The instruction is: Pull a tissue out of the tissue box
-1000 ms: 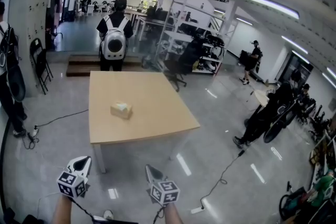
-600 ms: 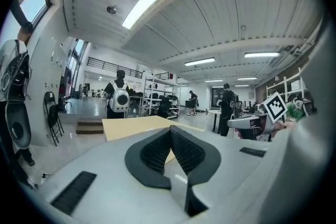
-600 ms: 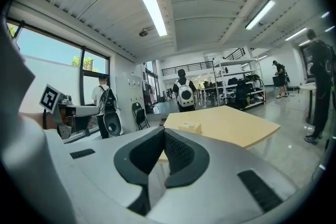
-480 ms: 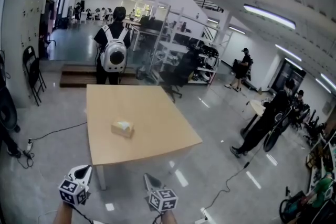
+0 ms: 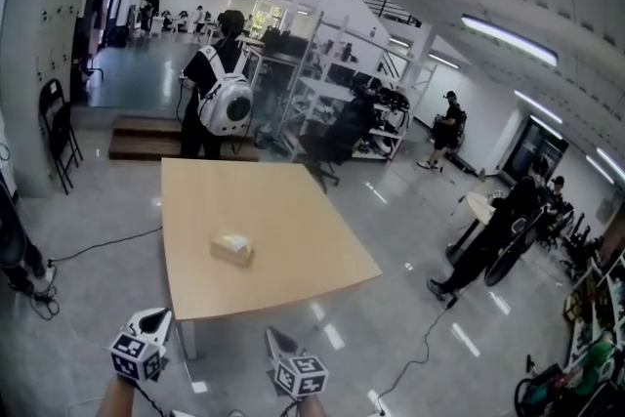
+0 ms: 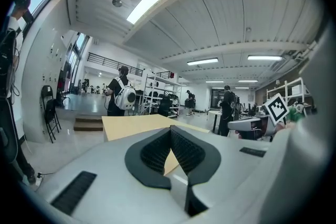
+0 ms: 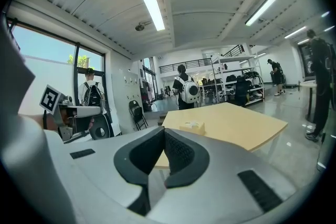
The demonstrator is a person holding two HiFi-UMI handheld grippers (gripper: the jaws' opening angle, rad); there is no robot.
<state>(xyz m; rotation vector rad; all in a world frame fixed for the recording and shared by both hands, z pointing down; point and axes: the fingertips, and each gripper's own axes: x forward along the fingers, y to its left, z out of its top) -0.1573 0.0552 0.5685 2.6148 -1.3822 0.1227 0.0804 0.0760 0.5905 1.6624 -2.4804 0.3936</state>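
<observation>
- Pale wood tops the table [image 5: 283, 200] that fills the middle of the head view. The tissue box [image 5: 232, 249] lies on it, left of centre and toward the near edge, with something white showing at its top.
- We hold both grippers low at the bottom edge of the head view, short of the table's near edge and well apart from the tissue box. The left gripper [image 5: 149, 314] is at lower left and the right gripper [image 5: 280, 340] at lower centre. Each one's marker cube [image 5: 137, 354] sits closest to us.
- In the left gripper view, the left gripper [image 6: 170, 129] has its black ribbed pads brought together at the tips, with nothing caught between them. Past them we see only the table [image 6: 134, 122].
- In the right gripper view, the right gripper [image 7: 164, 130] also has its jaws closed tip to tip and empty. The tissue box [image 7: 192, 126] sits on the table [image 7: 241, 126] beyond them, a little right of the jaw tips and clear of them.
- Past the table's far edge, at upper centre-left of the head view, stands a person with a white backpack [image 5: 225, 103].
- At far left we see a black folding chair [image 5: 59, 127], and metal shelving [image 5: 327, 88] stands at upper centre.
- Glossy grey floor [image 5: 410, 239] surrounds the table.
</observation>
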